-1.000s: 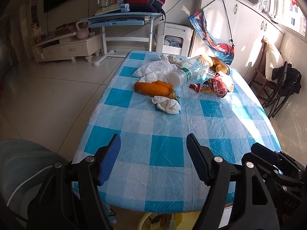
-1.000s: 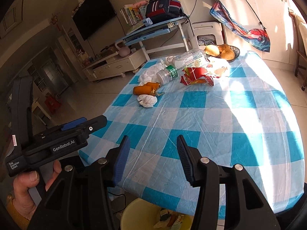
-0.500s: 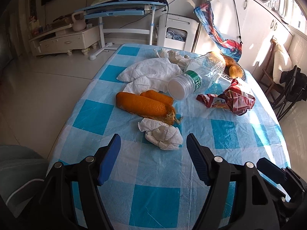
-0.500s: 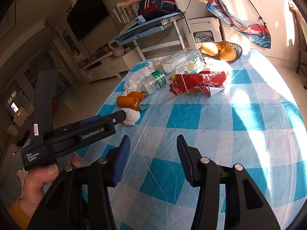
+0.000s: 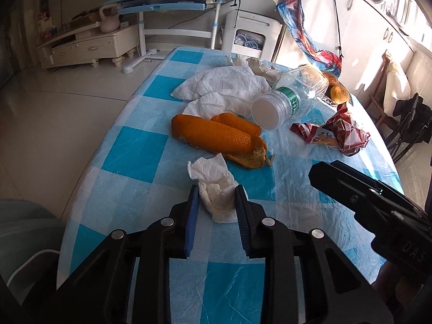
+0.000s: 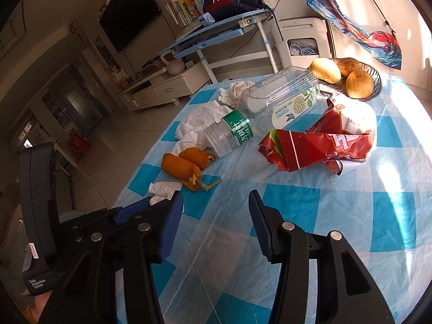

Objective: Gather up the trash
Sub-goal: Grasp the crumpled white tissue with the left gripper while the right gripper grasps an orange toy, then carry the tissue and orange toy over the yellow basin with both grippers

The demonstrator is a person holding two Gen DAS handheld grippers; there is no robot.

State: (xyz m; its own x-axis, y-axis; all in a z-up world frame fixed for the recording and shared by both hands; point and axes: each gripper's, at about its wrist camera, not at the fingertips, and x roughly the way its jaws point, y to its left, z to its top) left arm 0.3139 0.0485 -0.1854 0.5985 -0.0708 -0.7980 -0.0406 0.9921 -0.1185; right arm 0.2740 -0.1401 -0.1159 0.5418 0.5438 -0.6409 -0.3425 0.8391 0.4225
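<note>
Crumpled tissue between closing left hand-held gripper pads; right hand-held gripper spread, empty.

At upper left of your right view, a dark television hangs above a pale low cabinet. A blue desk stands at top centre. Sunlight washes the white cupboards at the left view's upper right.

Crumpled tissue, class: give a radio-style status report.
Left tool closing, crumpled tissue between its pads. Right tool open, empty, over the tablecloth. Orange peel just beyond; nothing blocking.
</note>
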